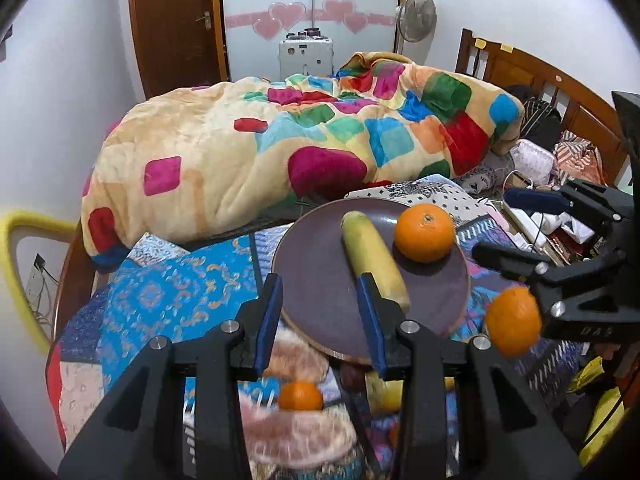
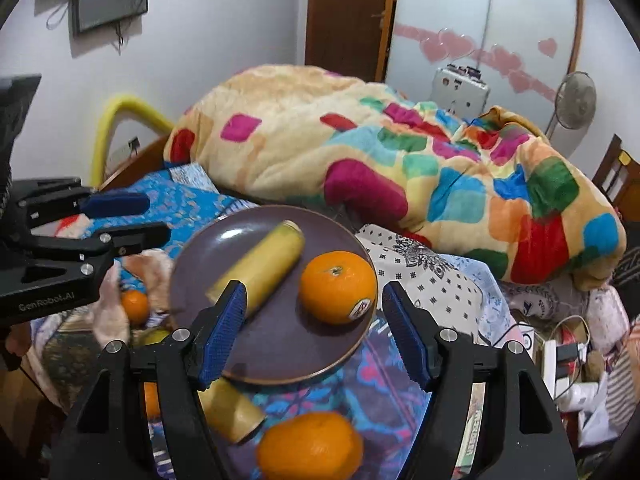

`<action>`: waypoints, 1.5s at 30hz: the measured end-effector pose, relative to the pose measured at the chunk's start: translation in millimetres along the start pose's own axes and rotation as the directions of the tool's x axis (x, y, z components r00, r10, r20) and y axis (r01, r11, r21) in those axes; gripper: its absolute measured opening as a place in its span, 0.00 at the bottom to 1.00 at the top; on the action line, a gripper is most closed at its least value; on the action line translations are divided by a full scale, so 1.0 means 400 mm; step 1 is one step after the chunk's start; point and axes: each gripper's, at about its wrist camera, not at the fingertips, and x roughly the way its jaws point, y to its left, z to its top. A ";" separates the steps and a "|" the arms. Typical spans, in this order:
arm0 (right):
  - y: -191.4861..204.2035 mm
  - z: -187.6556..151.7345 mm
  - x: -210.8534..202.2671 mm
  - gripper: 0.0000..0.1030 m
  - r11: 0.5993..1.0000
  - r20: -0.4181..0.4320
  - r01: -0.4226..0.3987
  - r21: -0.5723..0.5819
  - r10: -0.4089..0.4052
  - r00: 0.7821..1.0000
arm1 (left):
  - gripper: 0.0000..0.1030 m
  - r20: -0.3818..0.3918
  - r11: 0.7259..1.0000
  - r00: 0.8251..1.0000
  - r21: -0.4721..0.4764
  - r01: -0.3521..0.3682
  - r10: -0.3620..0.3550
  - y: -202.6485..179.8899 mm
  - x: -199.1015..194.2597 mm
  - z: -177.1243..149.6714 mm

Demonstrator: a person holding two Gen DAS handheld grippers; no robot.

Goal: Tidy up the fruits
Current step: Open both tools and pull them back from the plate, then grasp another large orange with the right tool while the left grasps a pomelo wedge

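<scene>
A dark purple plate (image 1: 316, 280) (image 2: 280, 344) lies on the patterned bedcover. On it are a yellow banana piece (image 1: 374, 256) (image 2: 260, 268) and a stickered orange (image 1: 424, 232) (image 2: 338, 286). My left gripper (image 1: 318, 284) (image 2: 158, 216) hovers at the plate's near-left side, its blue pads apart with nothing between them. My right gripper (image 2: 314, 288) (image 1: 492, 224) stands open at the plate's right side, also empty. A second, blurred orange (image 1: 514, 320) (image 2: 310, 444) and another banana piece (image 2: 232, 412) sit off the plate, under the right gripper. A small orange (image 1: 300, 396) (image 2: 134, 304) rests by a pinkish cloth.
A bulky multicoloured blanket (image 1: 280, 140) (image 2: 400, 152) fills the bed behind the plate. A wooden headboard (image 1: 540, 76) and cluttered cables and boxes (image 2: 560, 352) lie to the right. A yellow padded rail (image 1: 16, 264) runs along the left edge. A fan (image 1: 416, 16) stands by the wardrobe.
</scene>
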 end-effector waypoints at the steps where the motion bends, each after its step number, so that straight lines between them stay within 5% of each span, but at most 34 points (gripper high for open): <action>1: 0.005 -0.002 -0.014 0.66 1.000 0.011 0.006 0.003 -0.006 1.000 | 0.38 0.005 1.000 1.000 -0.002 0.002 -0.002 0.003 -0.016 -0.009; 7: 0.023 -0.029 -0.093 0.68 0.999 0.073 0.015 0.035 -0.018 0.997 | 0.54 0.032 1.000 0.999 -0.031 -0.003 0.004 0.026 -0.087 -0.062; 12: 0.015 -0.074 -0.119 0.71 0.996 0.100 0.047 0.071 -0.055 0.993 | 0.55 0.015 0.998 1.000 -0.053 -0.020 0.021 0.054 -0.113 -0.123; 23: -0.008 -0.188 -0.100 0.71 0.989 0.048 0.080 0.121 -0.086 0.995 | 0.66 -0.111 0.995 0.994 -0.096 -0.028 0.017 0.043 -0.003 -0.230; 28: -0.011 -0.230 -0.082 0.72 0.987 0.039 0.074 0.141 -0.080 0.996 | 0.87 -0.111 0.995 0.992 -0.079 -0.067 0.058 0.016 0.041 -0.240; 35: 0.010 -0.266 -0.035 0.72 0.989 0.012 0.082 0.122 -0.084 0.996 | 0.88 -0.097 0.991 0.987 -0.025 -0.131 0.128 0.016 0.055 -0.259; 45: 0.013 -0.282 -0.018 0.72 0.988 0.015 0.071 0.135 -0.073 0.997 | 0.88 -0.172 0.994 0.984 -0.081 -0.070 0.055 0.131 -0.008 -0.352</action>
